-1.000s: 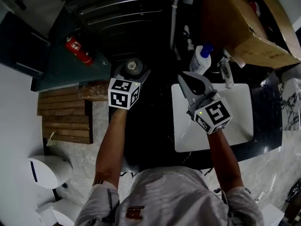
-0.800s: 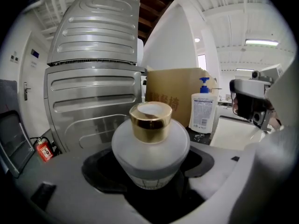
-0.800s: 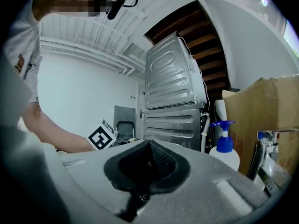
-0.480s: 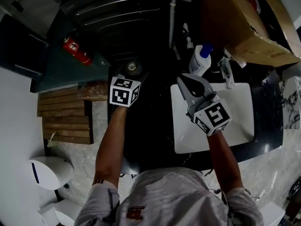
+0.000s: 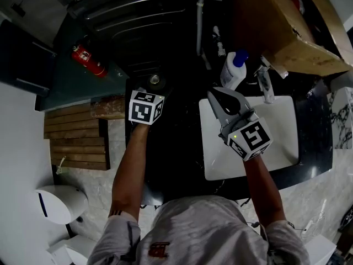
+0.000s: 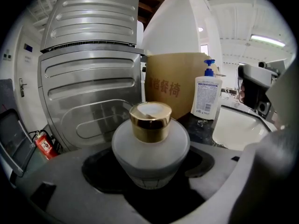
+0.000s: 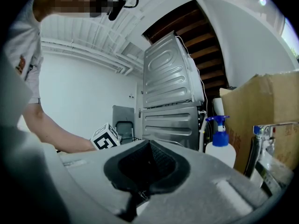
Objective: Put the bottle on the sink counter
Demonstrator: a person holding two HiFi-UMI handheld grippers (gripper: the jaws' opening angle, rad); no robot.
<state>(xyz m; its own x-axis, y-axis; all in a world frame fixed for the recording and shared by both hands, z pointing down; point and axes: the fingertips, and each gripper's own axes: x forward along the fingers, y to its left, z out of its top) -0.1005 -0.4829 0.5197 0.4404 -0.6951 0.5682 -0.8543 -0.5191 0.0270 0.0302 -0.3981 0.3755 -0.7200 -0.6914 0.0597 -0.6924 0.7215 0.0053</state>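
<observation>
A small round frosted bottle (image 6: 150, 148) with a gold cap (image 6: 150, 120) stands upright between the jaws of my left gripper (image 6: 150, 181), which is shut on its body. In the head view the bottle (image 5: 155, 80) is at the far left end of the dark sink counter (image 5: 176, 148), just ahead of the left gripper (image 5: 153, 88). Whether the bottle rests on the counter I cannot tell. My right gripper (image 5: 219, 94) hovers over the left rim of the white sink basin (image 5: 276, 131), its jaws shut with nothing between them (image 7: 148, 169).
A white pump soap bottle (image 5: 233, 69) and a faucet (image 5: 265, 85) stand at the back of the basin. A large cardboard box (image 5: 287, 32) sits behind them. A ribbed metal appliance (image 6: 93, 78) rises beyond the counter. A red fire extinguisher (image 5: 88, 59) lies at the far left.
My left gripper has carried the bottle a little farther forward, away from me. The right gripper has barely moved and stays shut.
</observation>
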